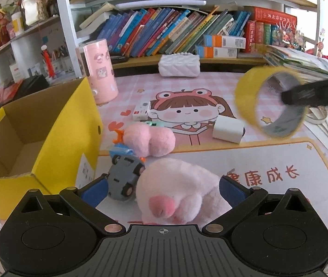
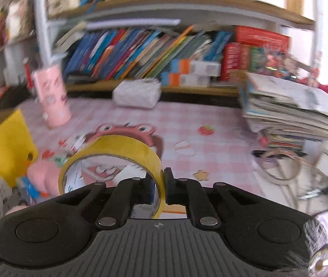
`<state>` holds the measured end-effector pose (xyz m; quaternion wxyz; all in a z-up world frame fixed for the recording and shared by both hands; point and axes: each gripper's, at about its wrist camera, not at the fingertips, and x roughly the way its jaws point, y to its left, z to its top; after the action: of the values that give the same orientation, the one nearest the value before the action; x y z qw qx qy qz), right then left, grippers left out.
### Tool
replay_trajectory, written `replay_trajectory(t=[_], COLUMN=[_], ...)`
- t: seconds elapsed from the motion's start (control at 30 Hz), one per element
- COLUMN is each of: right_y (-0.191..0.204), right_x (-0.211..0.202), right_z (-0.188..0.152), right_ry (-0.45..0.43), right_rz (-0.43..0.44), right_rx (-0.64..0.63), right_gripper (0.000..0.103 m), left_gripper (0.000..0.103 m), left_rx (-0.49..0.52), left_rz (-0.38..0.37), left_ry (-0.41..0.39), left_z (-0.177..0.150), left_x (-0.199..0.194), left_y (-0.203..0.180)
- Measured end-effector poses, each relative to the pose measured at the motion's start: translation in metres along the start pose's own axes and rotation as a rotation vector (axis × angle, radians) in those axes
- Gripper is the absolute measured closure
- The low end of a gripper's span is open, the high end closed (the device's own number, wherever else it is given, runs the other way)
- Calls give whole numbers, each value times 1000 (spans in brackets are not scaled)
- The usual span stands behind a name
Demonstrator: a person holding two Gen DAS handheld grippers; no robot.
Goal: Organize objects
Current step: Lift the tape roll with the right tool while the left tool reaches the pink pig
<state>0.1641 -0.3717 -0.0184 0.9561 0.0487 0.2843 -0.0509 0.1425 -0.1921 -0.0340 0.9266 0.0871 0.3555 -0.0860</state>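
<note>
My right gripper [image 2: 158,185] is shut on the wall of a yellow tape roll [image 2: 117,149] and holds it above the desk. The roll also shows in the left wrist view [image 1: 248,97], up in the air at the right. My left gripper [image 1: 162,190] is open low over the desk, its fingers on either side of a pink plush toy [image 1: 177,189] and a grey toy car [image 1: 123,177]. An open yellow cardboard box [image 1: 66,138] stands at the left. A second pink plush [image 1: 150,138], a white charger [image 1: 227,130] and a small white box [image 1: 142,110] lie on the mat.
A pink cylindrical tin [image 1: 99,69] and a white quilted case [image 1: 179,65] stand at the back of the desk under shelves of books [image 1: 164,32]. A stack of papers and books [image 2: 291,113] and a thin tape ring [image 2: 280,166] sit at the right.
</note>
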Motion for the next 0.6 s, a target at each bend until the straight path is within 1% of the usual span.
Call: replay_trajectory(t=[0.17,0.27,0.37,0.6], right_y=[-26,-37,-43,-40], right_x=[-22,-27,-29,-27], right_z=[4,1,-5,-15], right_ry=[-36,-9,23,66], right_rz=[-46,-64,-71,-51], right_rx=[62,98,139,159], right_gripper=[95,95,95,94], left_gripper=[1,1,1,1], left_rx=[9,24,17,-1], left_rz=[-10,-11,-1,26], left_ry=[-10,-24,-29,-5], left_z=[6,7,7,2], left_x=[4,2,-1,0], left_y=[-11,-17,-17,-12])
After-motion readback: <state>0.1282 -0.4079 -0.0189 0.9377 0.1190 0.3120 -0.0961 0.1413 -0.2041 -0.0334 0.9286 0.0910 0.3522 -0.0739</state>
